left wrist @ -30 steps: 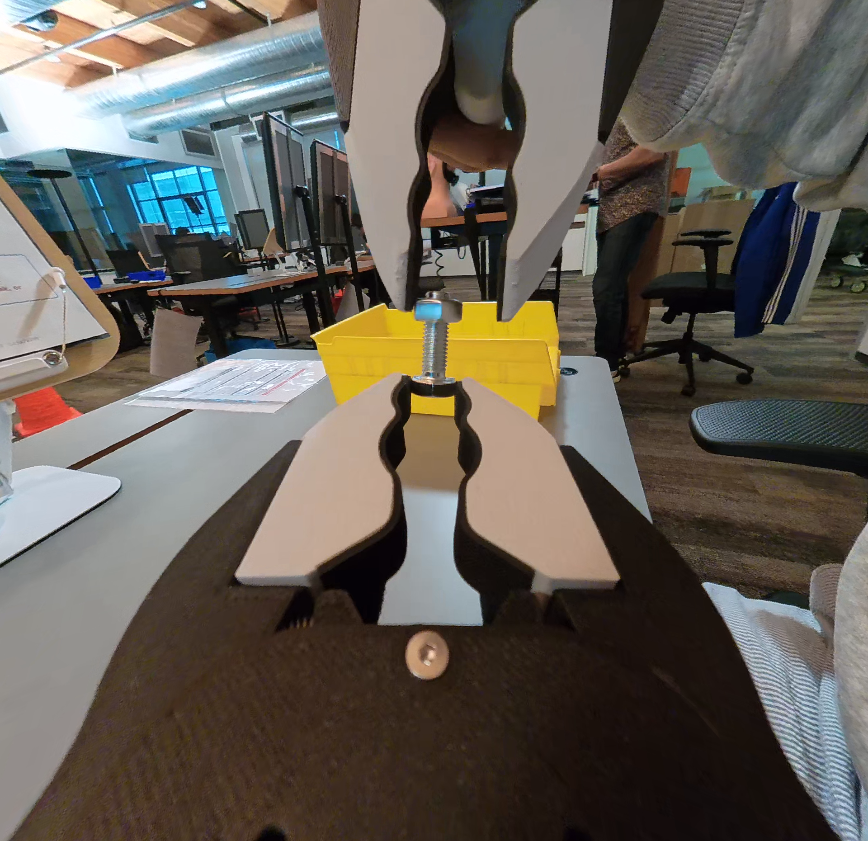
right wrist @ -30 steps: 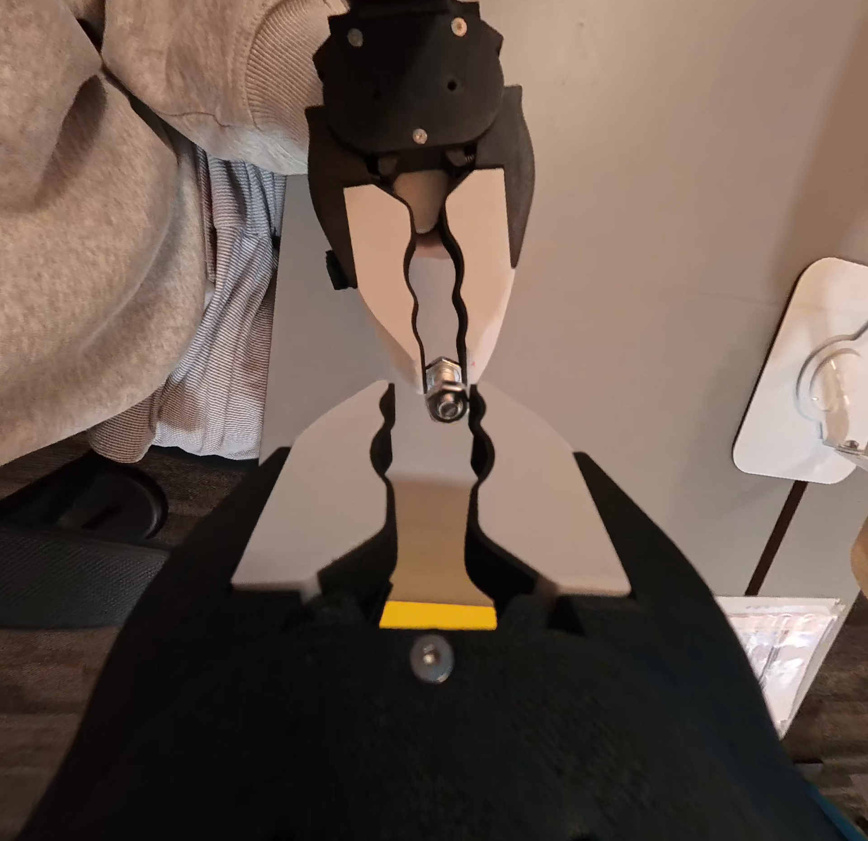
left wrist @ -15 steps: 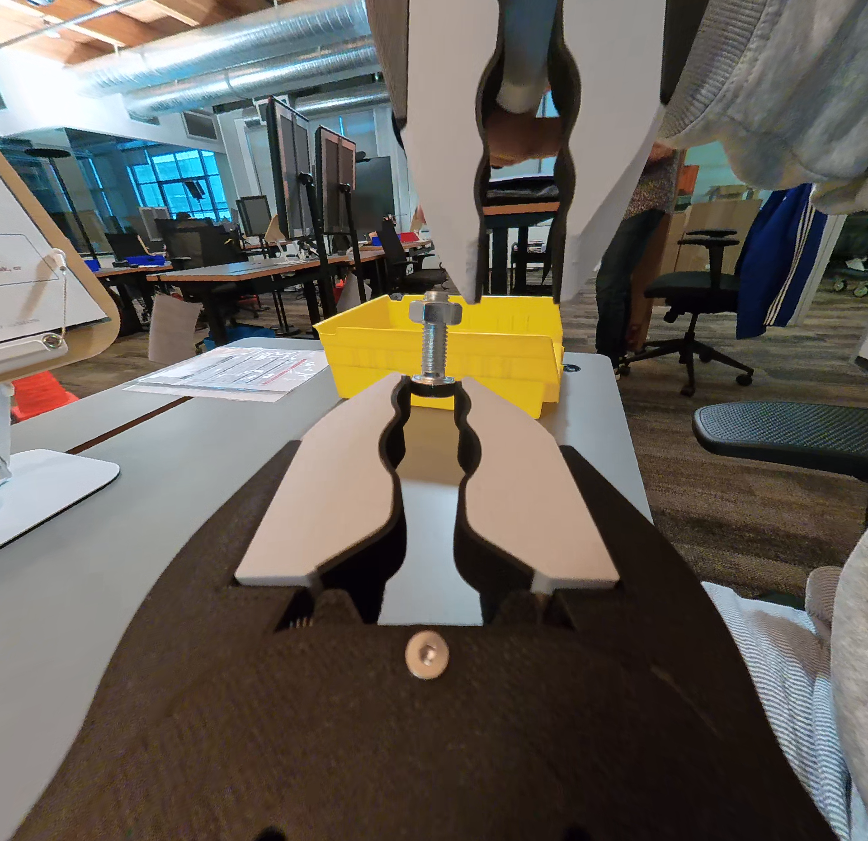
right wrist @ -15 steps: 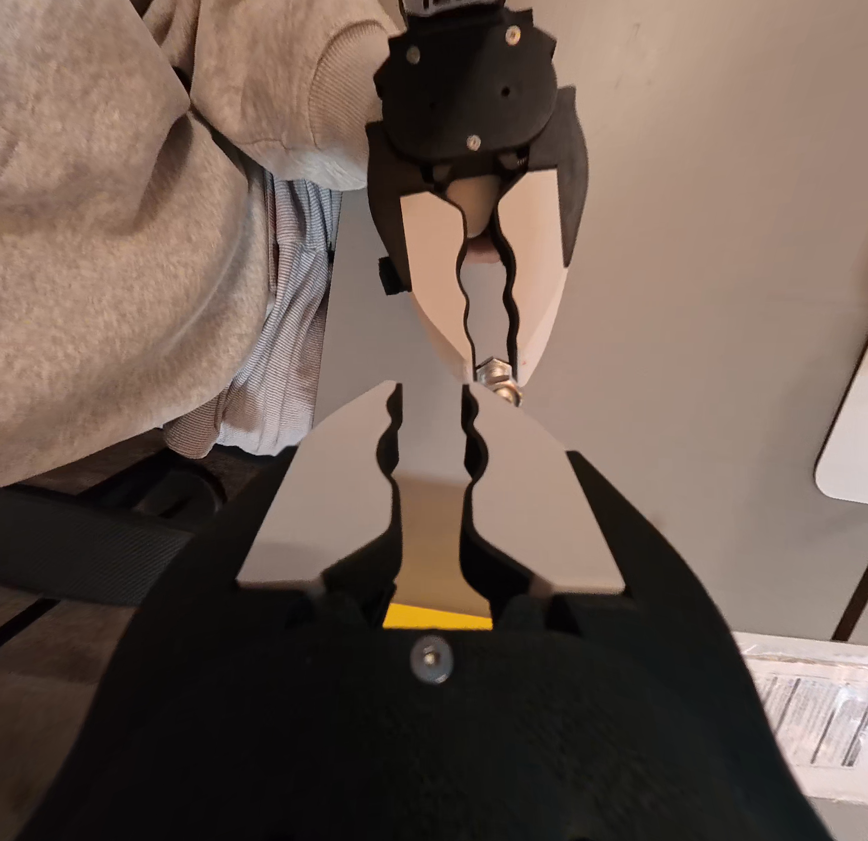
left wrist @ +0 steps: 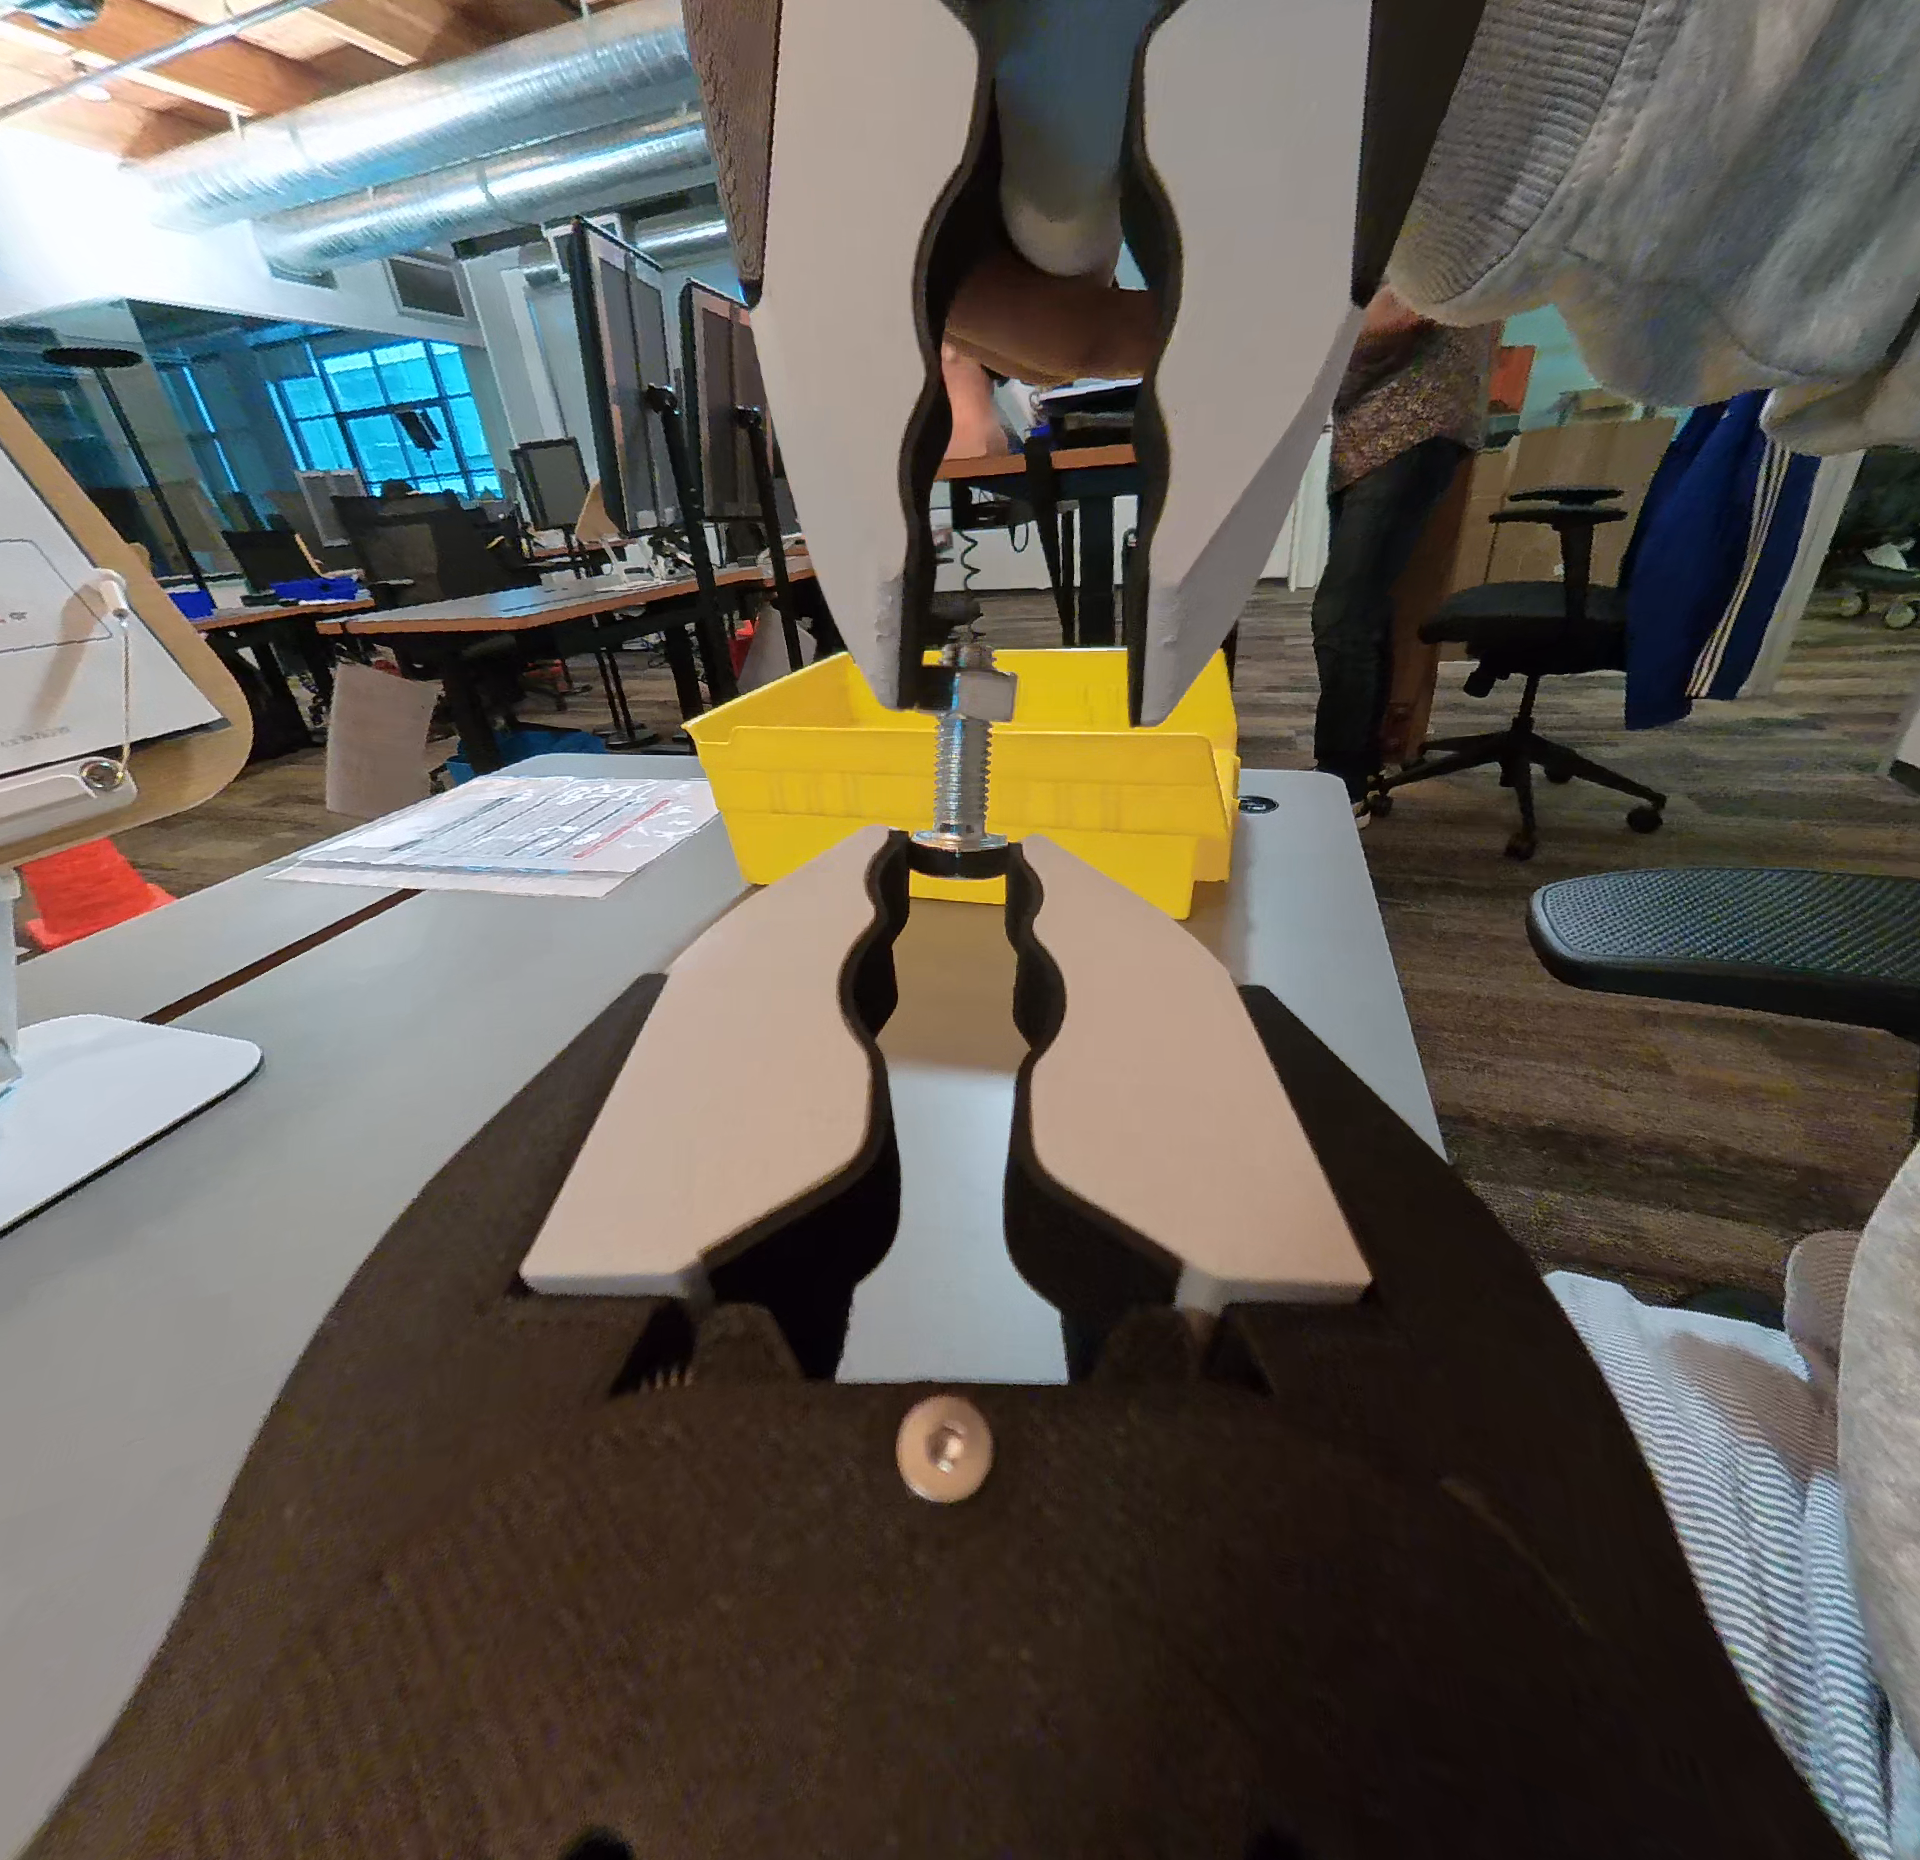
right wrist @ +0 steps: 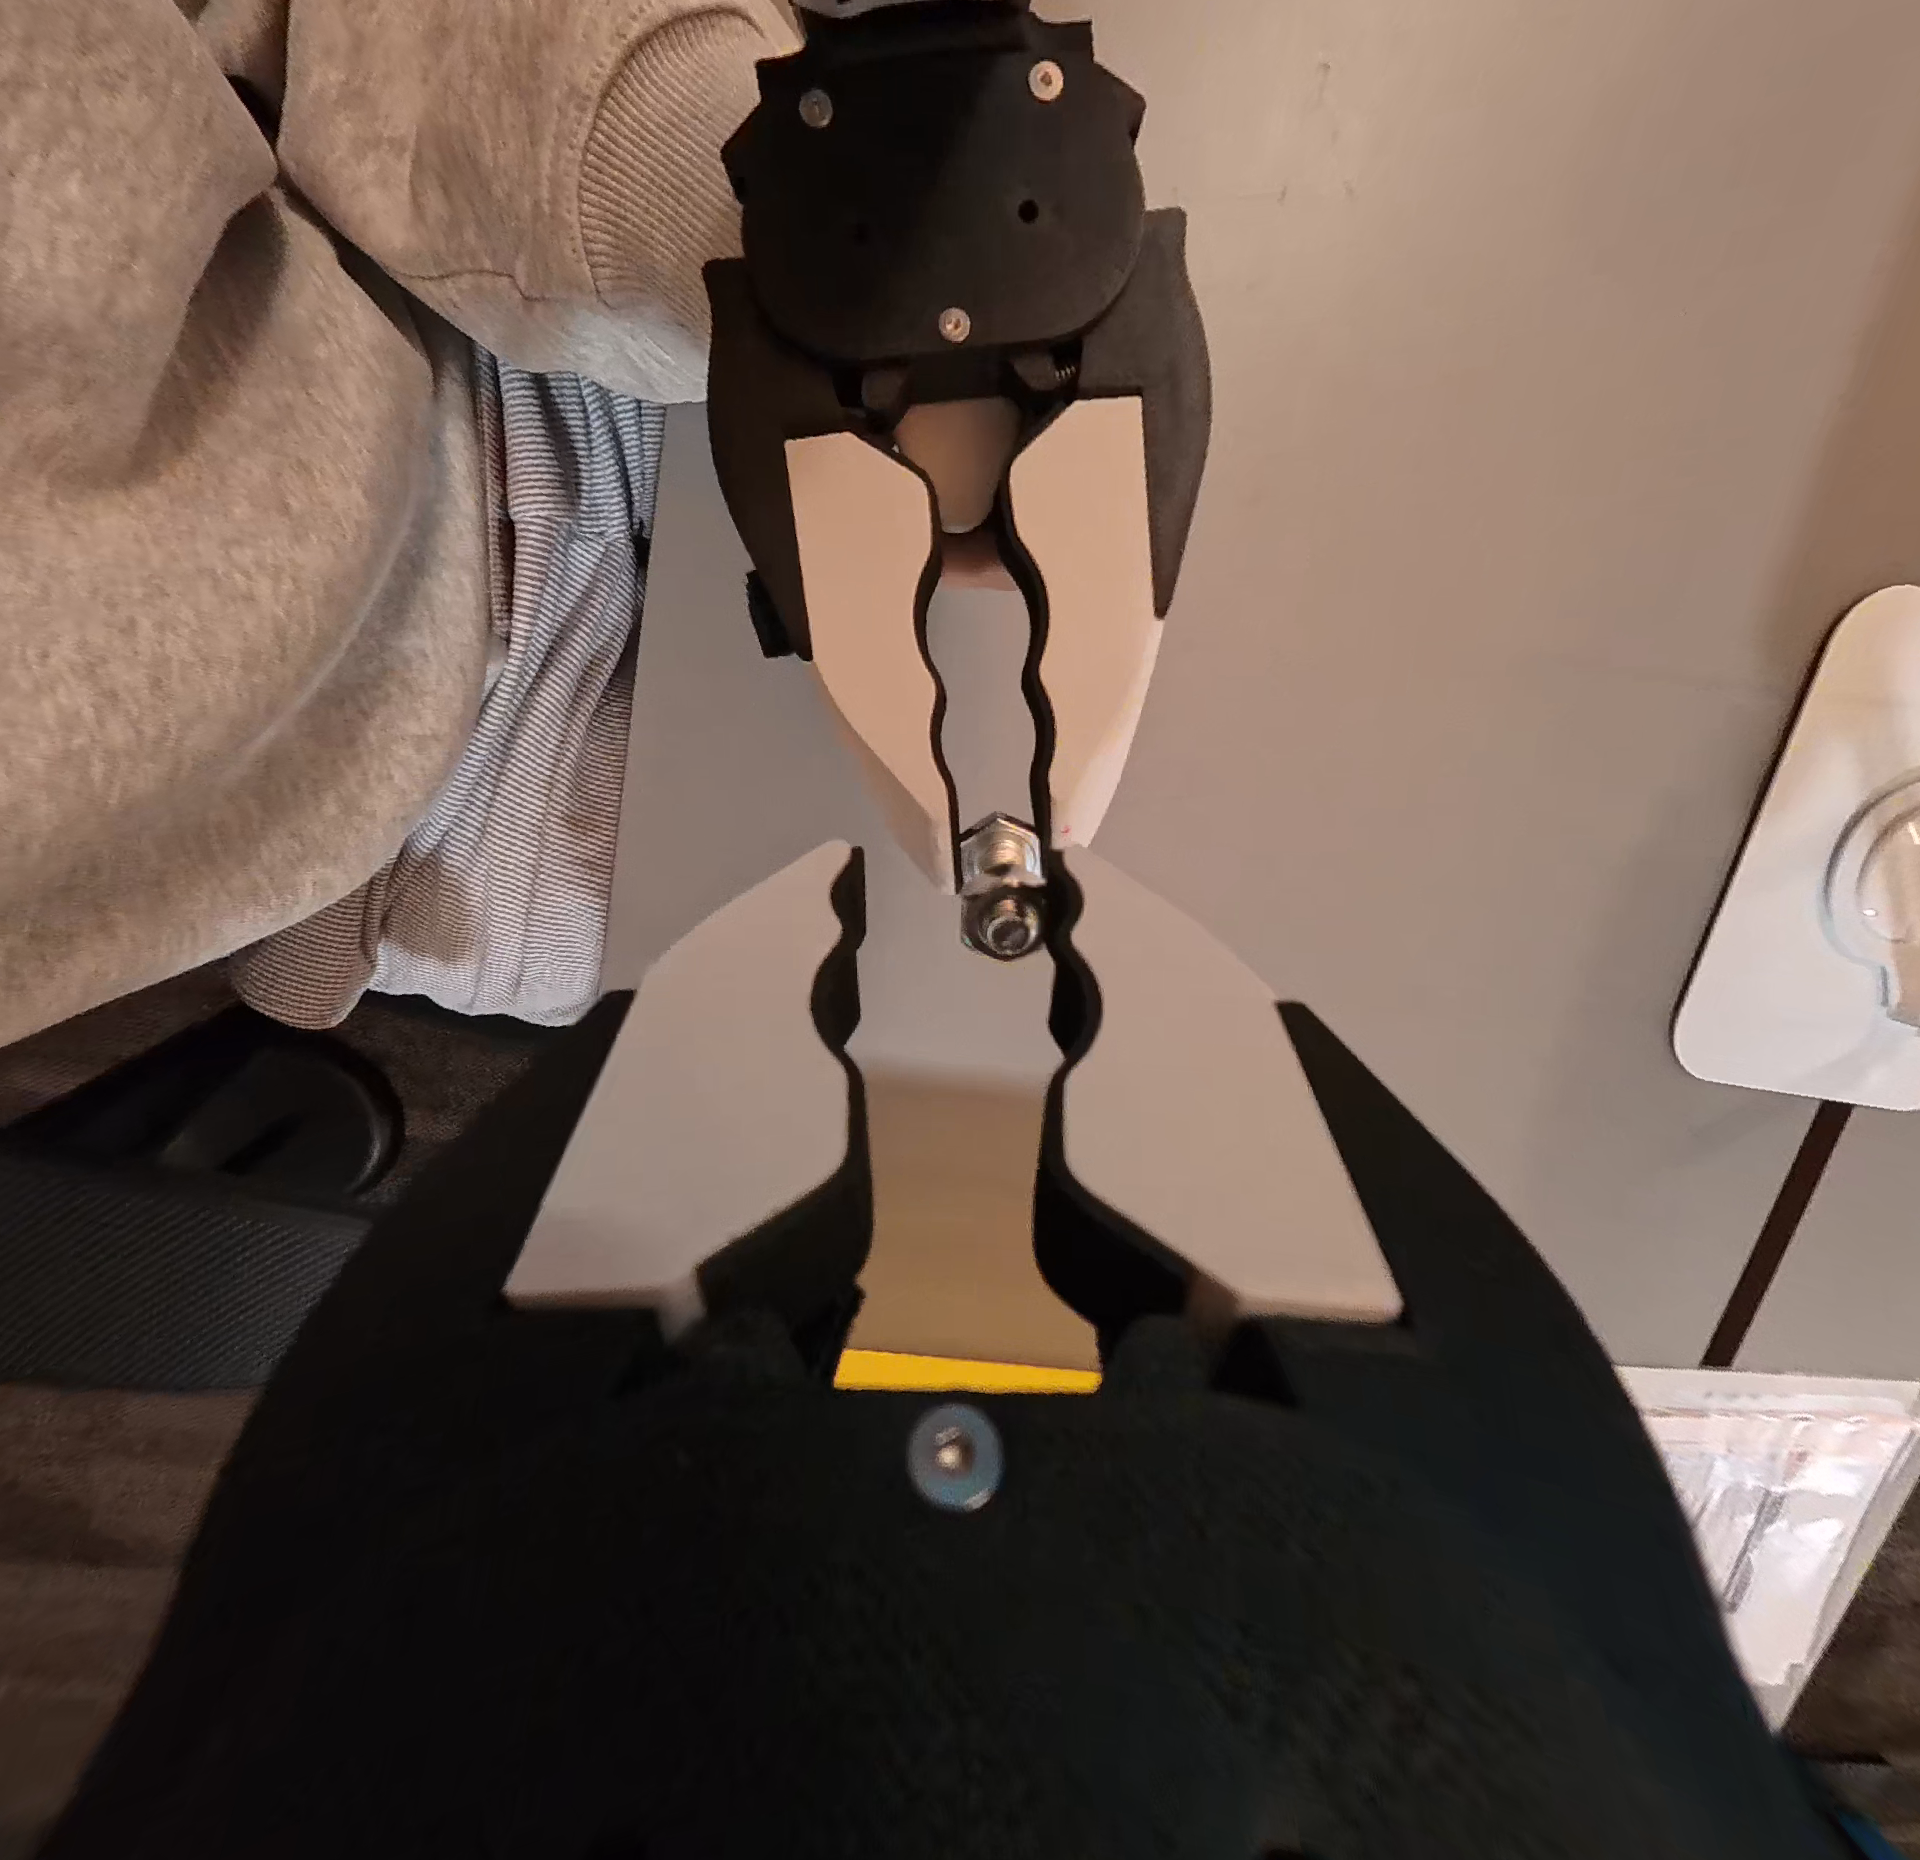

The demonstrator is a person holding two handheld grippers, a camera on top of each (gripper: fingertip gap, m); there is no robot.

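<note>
My left gripper (left wrist: 956,849) is shut on the head of a silver bolt (left wrist: 961,771) and holds it upright above the grey table (left wrist: 312,1083). A hex nut (left wrist: 979,694) sits near the top of the thread. My right gripper (left wrist: 1029,693) comes down from above, open, with its fingertips on either side of the nut; one fingertip (left wrist: 896,657) is against the nut. In the right wrist view my right gripper (right wrist: 956,875) looks down on the nut (right wrist: 1003,922), with the left gripper (right wrist: 1003,854) coming in from the top of the frame.
A yellow bin (left wrist: 1039,771) stands on the table just behind the bolt. A printed sheet (left wrist: 499,834) lies to its left, and a white stand base (left wrist: 104,1093) is at the left edge. An office chair (left wrist: 1725,937) is beside the table on the right. My left and right fingertips are right by each other.
The right gripper swung off to one side of the bolt half a second ago and has come back lower, its fingertips now level with the nut. The left gripper kept still.
</note>
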